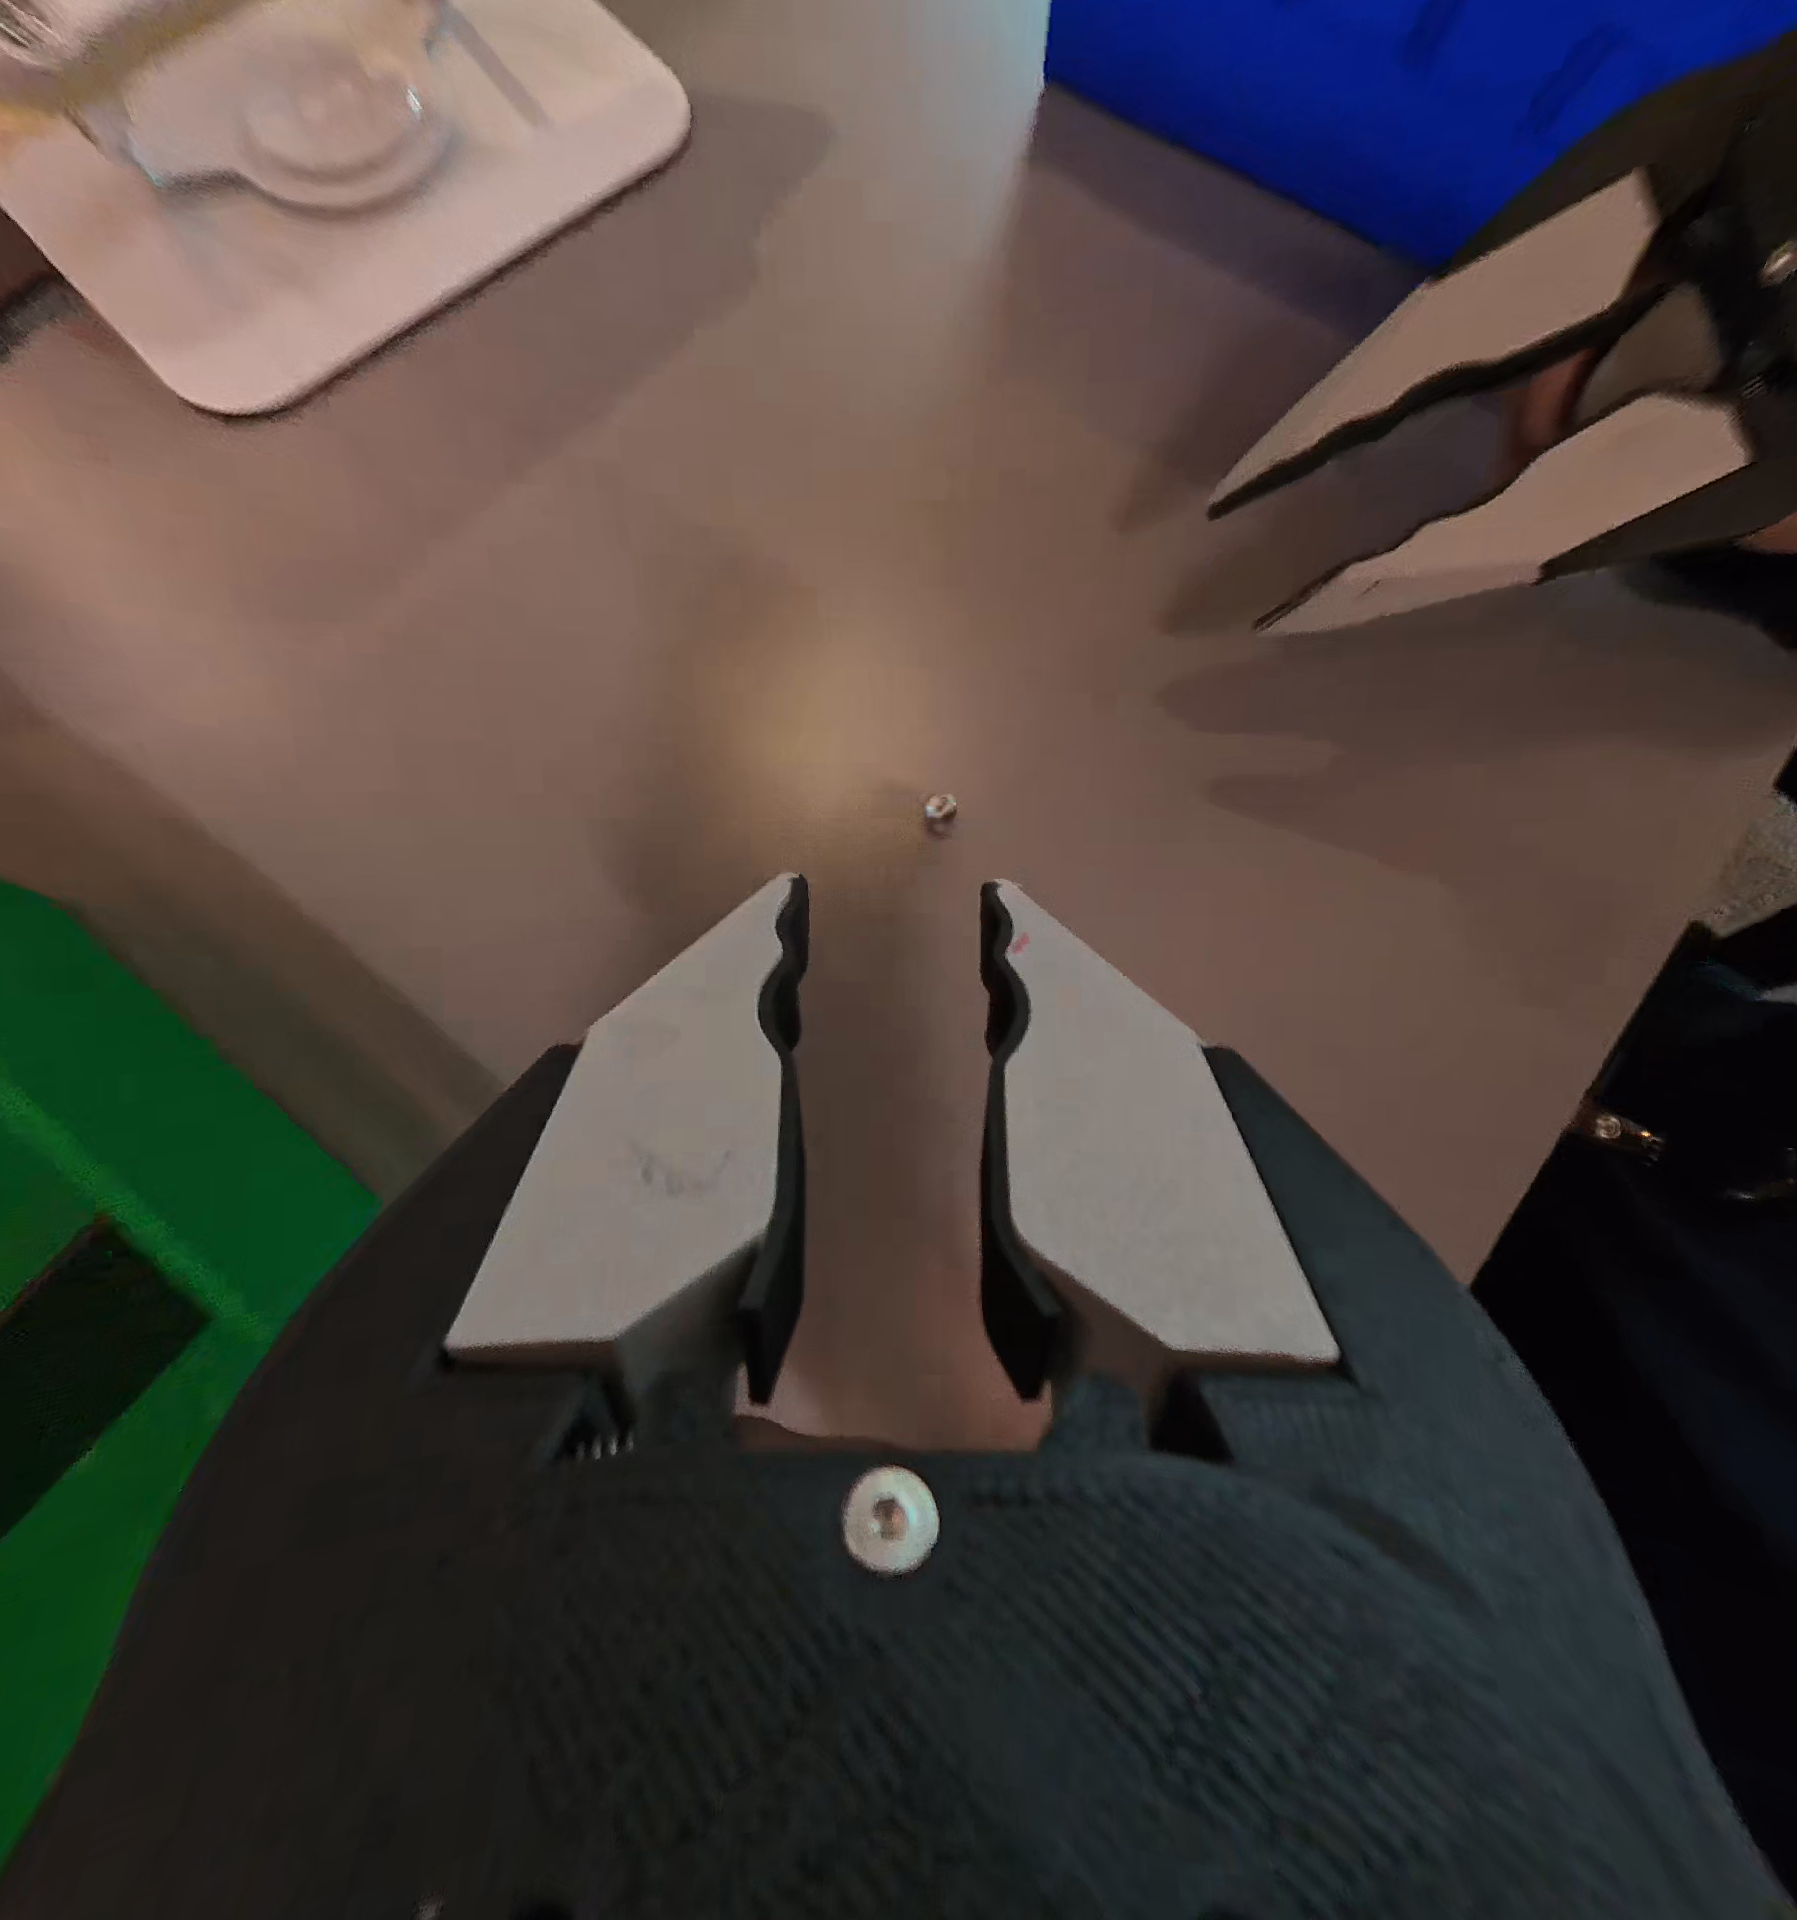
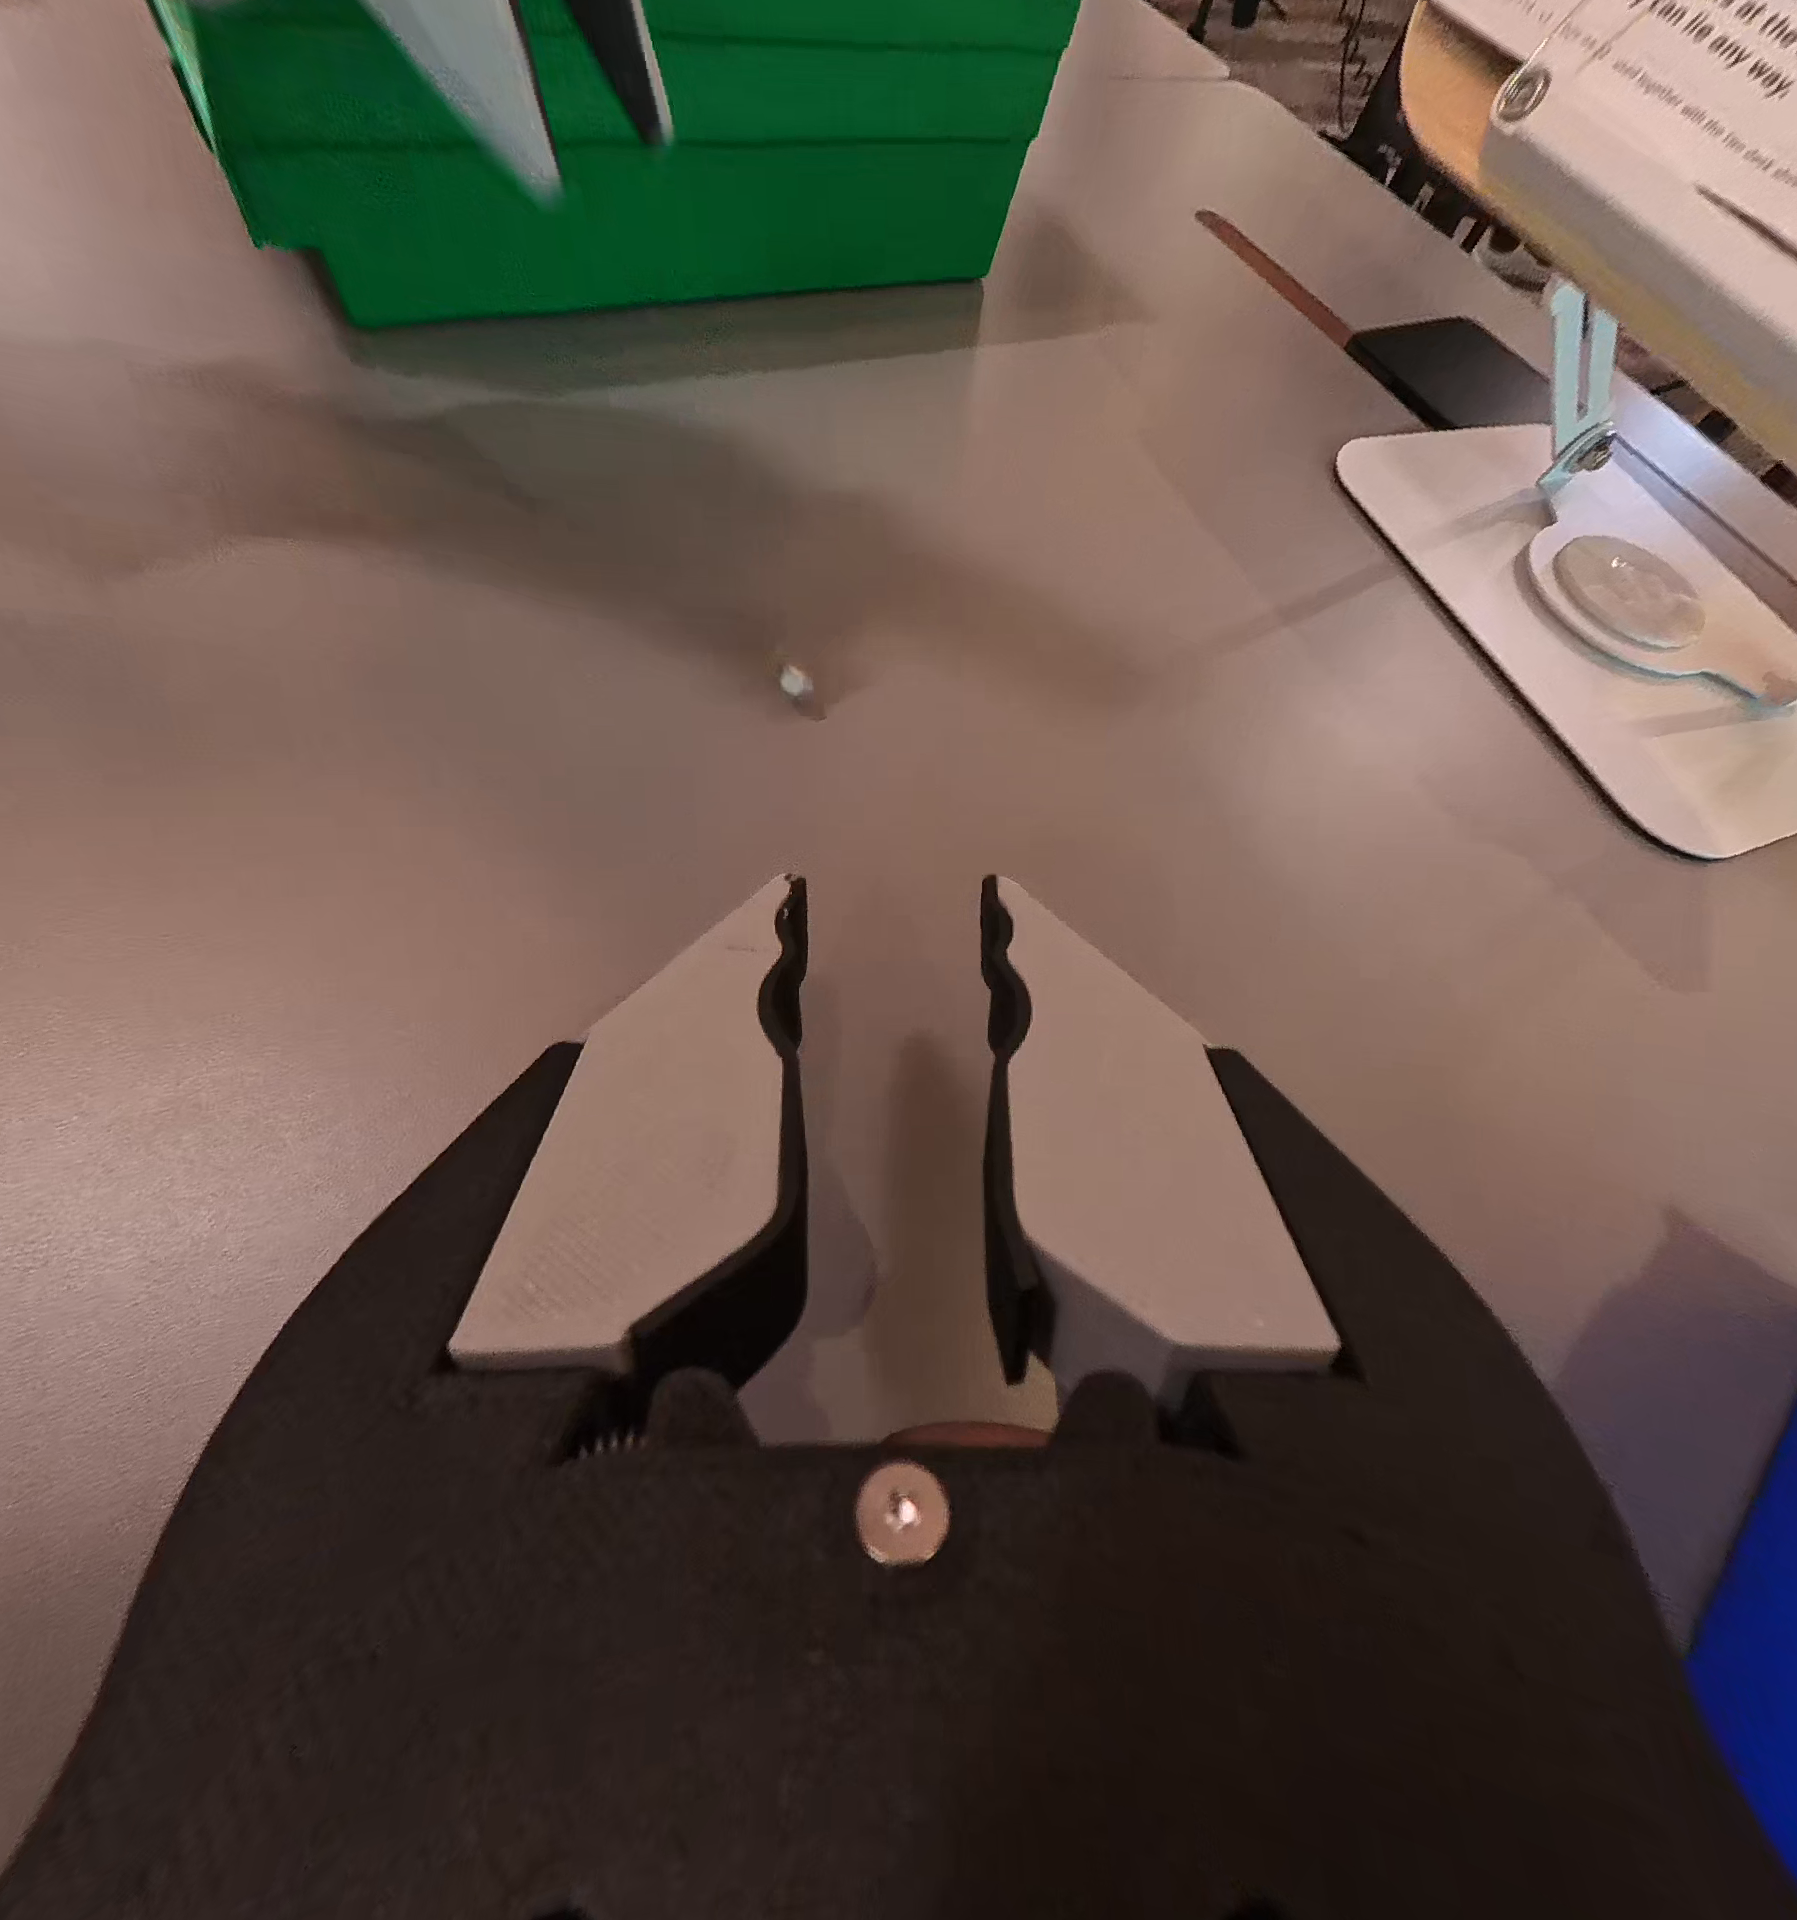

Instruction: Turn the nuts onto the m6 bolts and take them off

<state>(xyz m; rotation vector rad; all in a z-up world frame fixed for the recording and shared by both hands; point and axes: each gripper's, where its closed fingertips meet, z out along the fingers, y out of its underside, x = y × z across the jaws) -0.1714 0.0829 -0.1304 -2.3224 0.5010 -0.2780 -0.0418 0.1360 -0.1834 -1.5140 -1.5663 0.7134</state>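
Observation:
A small silver nut (image 1: 939, 807) lies alone on the grey-brown table, just ahead of my left gripper (image 1: 894, 896), which is open and empty above the table. The same nut shows in the right wrist view (image 2: 796, 683), ahead and a little left of my right gripper (image 2: 892, 891), also open and empty. The right gripper also shows in the left wrist view (image 1: 1247, 566) at the upper right, its jaws apart. The left gripper's fingertips (image 2: 551, 156) show blurred at the top of the right wrist view. No bolt is in view.
A green bin (image 2: 665, 208) stands to the left of the nut, and a blue bin (image 1: 1341, 104) to the right. A white stand base (image 2: 1559, 665) holding a sheet holder sits at the far side. A dark strip (image 2: 1289, 281) lies near it. Tip to tip, the grippers are about 15 cm apart.

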